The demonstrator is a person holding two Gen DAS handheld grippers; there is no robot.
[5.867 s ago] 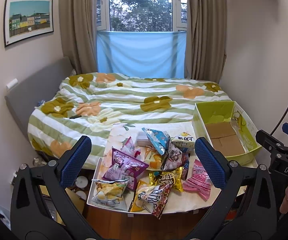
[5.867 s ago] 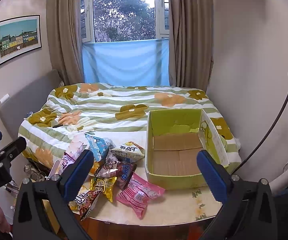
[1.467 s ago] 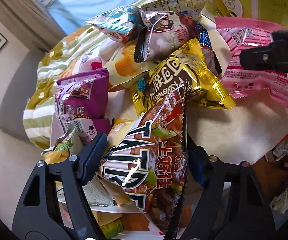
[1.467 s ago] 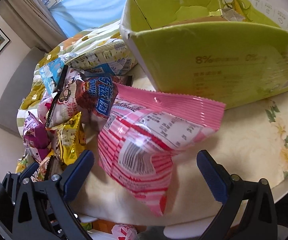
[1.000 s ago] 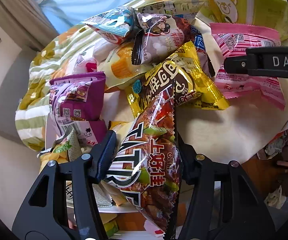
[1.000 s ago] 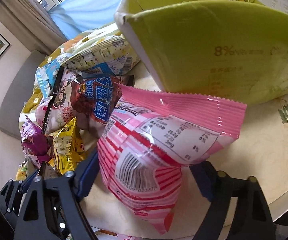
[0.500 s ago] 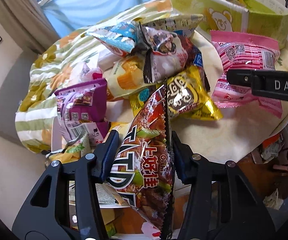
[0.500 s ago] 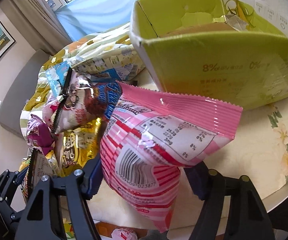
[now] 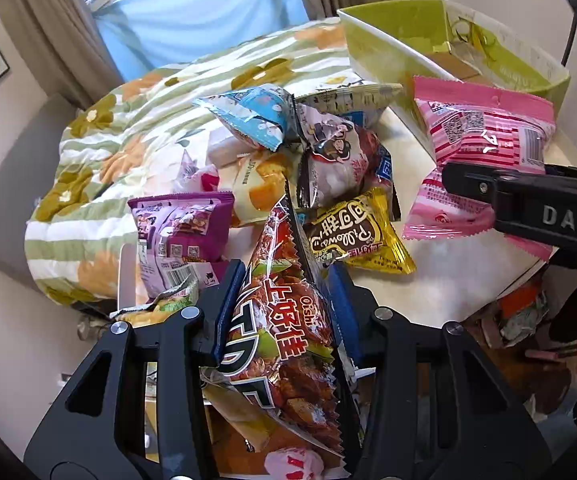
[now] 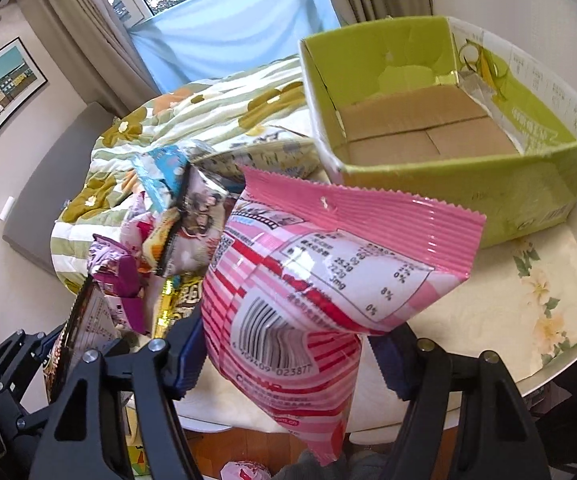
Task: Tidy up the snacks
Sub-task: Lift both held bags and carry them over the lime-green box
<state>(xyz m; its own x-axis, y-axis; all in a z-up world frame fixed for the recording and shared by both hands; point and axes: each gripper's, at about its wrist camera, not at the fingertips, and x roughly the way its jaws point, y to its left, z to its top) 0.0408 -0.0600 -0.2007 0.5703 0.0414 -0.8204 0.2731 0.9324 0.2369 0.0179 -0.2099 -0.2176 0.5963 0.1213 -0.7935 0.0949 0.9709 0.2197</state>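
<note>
Leftmost, the left gripper (image 9: pixel 284 312) has just closed its blue-padded jaws on a glossy red-brown crinkly foil snack bag (image 9: pixel 284 320), long axis running away toward the snack pile (image 9: pixel 308 152). Rightward, the right gripper (image 10: pixel 288 356) pinches a shiny pink striped plastic pouch (image 10: pixel 320 280), its serrated top edge pointing toward the lime-green cardboard box (image 10: pixel 488 184) on the round cream floral table (image 10: pixel 528 300).

Black angular gripper frames with silver screws, blue padded fingers (image 9: pixel 230 308), white "DAS" lettering.
</note>
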